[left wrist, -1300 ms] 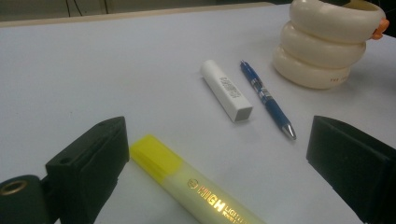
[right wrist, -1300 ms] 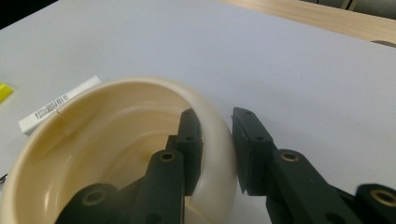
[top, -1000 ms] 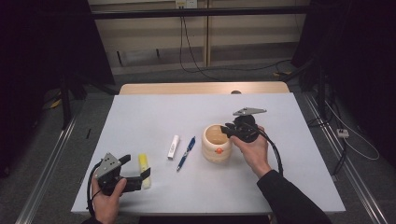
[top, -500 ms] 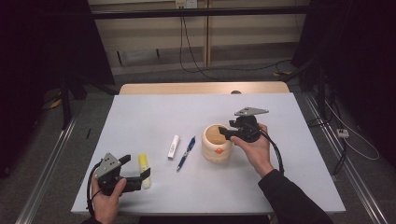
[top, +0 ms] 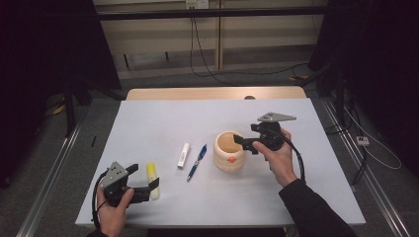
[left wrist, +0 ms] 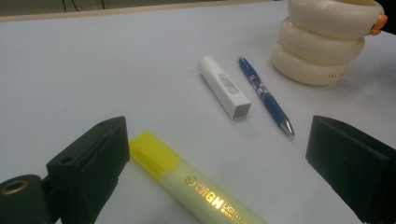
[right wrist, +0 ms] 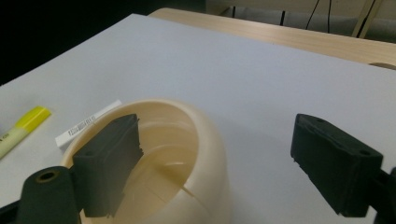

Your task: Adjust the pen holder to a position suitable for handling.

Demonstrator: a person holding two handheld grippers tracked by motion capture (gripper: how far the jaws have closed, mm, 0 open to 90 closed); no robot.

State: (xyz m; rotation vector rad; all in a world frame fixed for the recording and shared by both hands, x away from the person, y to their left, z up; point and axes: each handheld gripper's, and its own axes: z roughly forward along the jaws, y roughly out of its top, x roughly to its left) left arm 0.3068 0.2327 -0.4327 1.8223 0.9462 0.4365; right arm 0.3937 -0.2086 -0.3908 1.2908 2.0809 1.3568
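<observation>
Left gripper (top: 143,183) spread wide, holding nothing, low over the white table (top: 148,123); yellow highlighter (left wrist: 196,191) lying flat between its jaws, cap end close to the left jaw, gap to the right jaw much larger. Right gripper (top: 243,141) likewise parted and empty, one jaw above the mouth of the cream holder (right wrist: 187,154), the other outside its wall (rim not yet pinched).

Beyond the left gripper's tips: white eraser stick (left wrist: 224,86), then blue pen (left wrist: 264,93), then the holder, all apart from one another.

Risks, as judged:
- Off-centre closure on the highlighter likely to swing the barrel or squirt it out, owing to smooth, glossy plastic and a rounded section.
- Uneven pinch on the holder's wall likely to tip or drag it, since the body looks light and free-standing.
- Slip on the rim possible, given its curved, polished lip.

Materials and shapes: highlighter translucent yellow with opaque cap and gold lettering; holder of three stacked bulging rings, matte cream, small orange knob on its side, hollow interior; eraser stick square-ended, matte; pen slim, metal-tipped.
</observation>
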